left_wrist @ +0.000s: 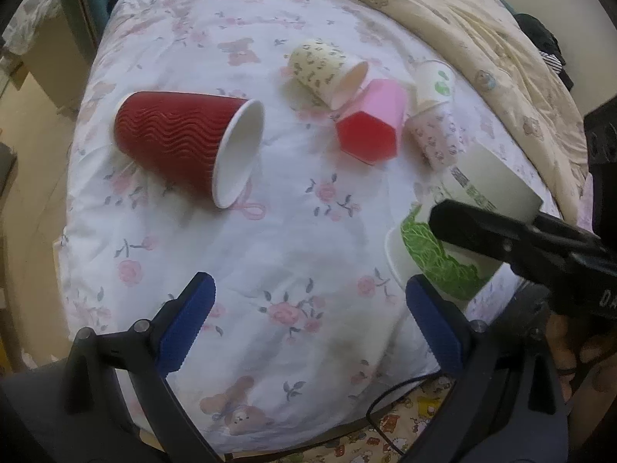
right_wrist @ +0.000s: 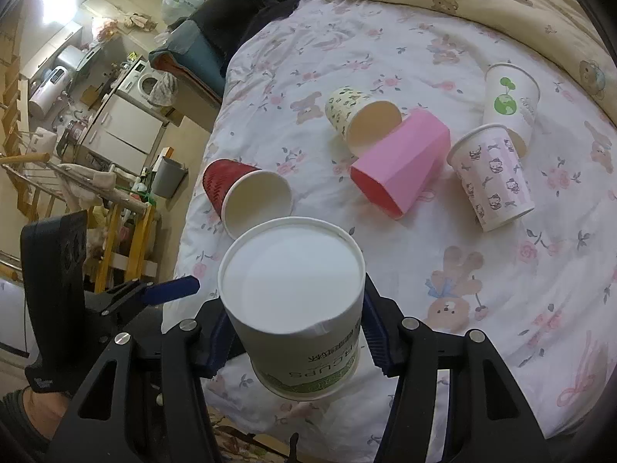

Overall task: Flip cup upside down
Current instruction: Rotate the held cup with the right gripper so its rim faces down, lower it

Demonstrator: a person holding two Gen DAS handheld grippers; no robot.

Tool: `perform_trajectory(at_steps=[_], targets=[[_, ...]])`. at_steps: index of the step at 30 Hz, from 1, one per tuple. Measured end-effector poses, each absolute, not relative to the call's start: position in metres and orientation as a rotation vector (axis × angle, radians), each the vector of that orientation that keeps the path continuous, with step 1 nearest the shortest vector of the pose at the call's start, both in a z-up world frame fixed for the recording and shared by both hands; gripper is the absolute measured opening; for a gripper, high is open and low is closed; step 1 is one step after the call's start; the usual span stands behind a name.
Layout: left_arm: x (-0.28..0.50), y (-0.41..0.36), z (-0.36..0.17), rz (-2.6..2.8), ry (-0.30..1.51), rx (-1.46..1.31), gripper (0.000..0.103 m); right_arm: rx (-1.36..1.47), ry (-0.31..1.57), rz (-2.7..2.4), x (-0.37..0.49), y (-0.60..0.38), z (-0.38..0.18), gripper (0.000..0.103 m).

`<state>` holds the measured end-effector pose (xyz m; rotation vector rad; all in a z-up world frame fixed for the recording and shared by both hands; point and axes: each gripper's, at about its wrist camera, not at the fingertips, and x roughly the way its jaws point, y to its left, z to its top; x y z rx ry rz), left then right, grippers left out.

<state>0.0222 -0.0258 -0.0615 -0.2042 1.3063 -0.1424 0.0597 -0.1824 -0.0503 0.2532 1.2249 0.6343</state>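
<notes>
My right gripper [right_wrist: 295, 337] is shut on a white paper cup with green leaf print [right_wrist: 297, 305], held above the bed with its closed bottom facing the camera. The same cup [left_wrist: 466, 227] shows at the right in the left wrist view, clamped by the right gripper's black finger [left_wrist: 501, 237]. My left gripper [left_wrist: 308, 324] is open and empty, low over the floral sheet. A red ribbed cup [left_wrist: 185, 142] lies on its side ahead and to the left.
A patterned cream cup [left_wrist: 327, 71], a pink hexagonal cup [left_wrist: 374, 123], a Hello Kitty cup [right_wrist: 491, 177] and a white cup with a green globe [right_wrist: 511, 102] lie on the floral sheet [left_wrist: 293, 239]. A beige blanket [left_wrist: 462, 15] lies behind. The bed edge and furniture [right_wrist: 127, 123] are to the left.
</notes>
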Motion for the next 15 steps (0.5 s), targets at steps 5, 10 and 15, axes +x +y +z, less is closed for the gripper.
perform_trajectory(at_steps=[5,10,15], targets=[[0.021,-0.022,-0.059,-0.092,1.287,-0.162,0.098,0.258,1.207,0.602,0.063,-0.185,-0.050,0.060],[0.019,0.005,-0.057,0.036,1.267,-0.178,0.098,0.147,1.177,0.556,0.080,-0.172,-0.056,0.060],[0.020,0.023,-0.064,0.115,1.287,-0.204,0.098,0.053,1.146,0.546,0.101,-0.145,-0.081,0.060]])
